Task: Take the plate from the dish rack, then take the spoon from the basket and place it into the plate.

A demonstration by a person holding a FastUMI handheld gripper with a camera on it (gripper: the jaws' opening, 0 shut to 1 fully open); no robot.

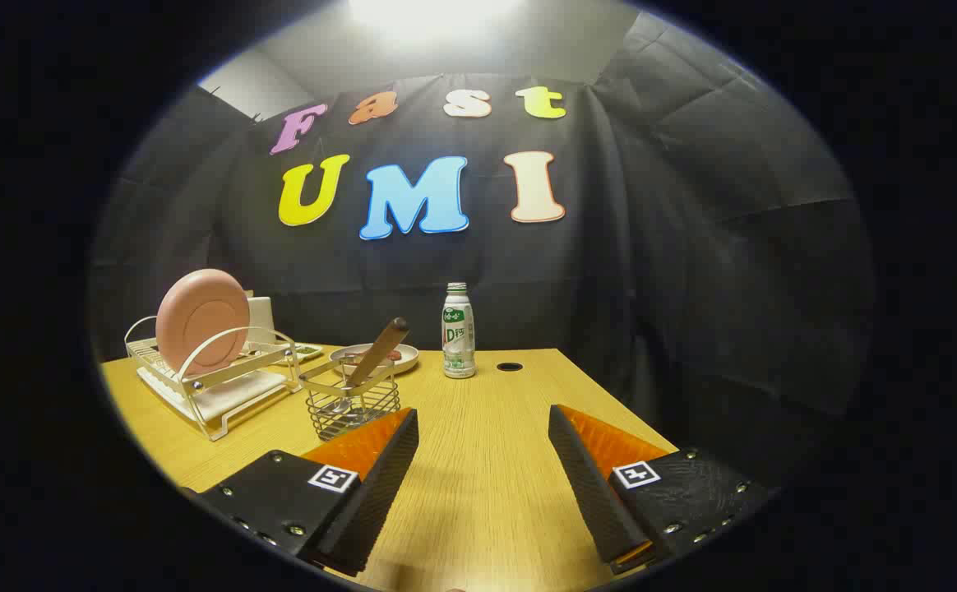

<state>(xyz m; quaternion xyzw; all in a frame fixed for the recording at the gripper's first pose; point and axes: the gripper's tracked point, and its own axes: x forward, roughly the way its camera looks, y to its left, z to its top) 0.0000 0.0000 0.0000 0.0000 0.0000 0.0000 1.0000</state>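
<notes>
A pink plate (201, 319) stands on edge in the white wire dish rack (214, 386), far ahead and to the left of my fingers. Nearer, just beyond my left finger, a wire basket (352, 404) holds a spoon (376, 353) whose brown handle leans up to the right. My gripper (483, 427) hovers over the wooden table (478, 493), open, with nothing between its fingers.
A white drink bottle (459, 331) stands at the table's far side, next to a dark round hole (509, 366) in the tabletop. A shallow dish (376, 357) lies behind the basket. The table's right edge runs close beside my right finger.
</notes>
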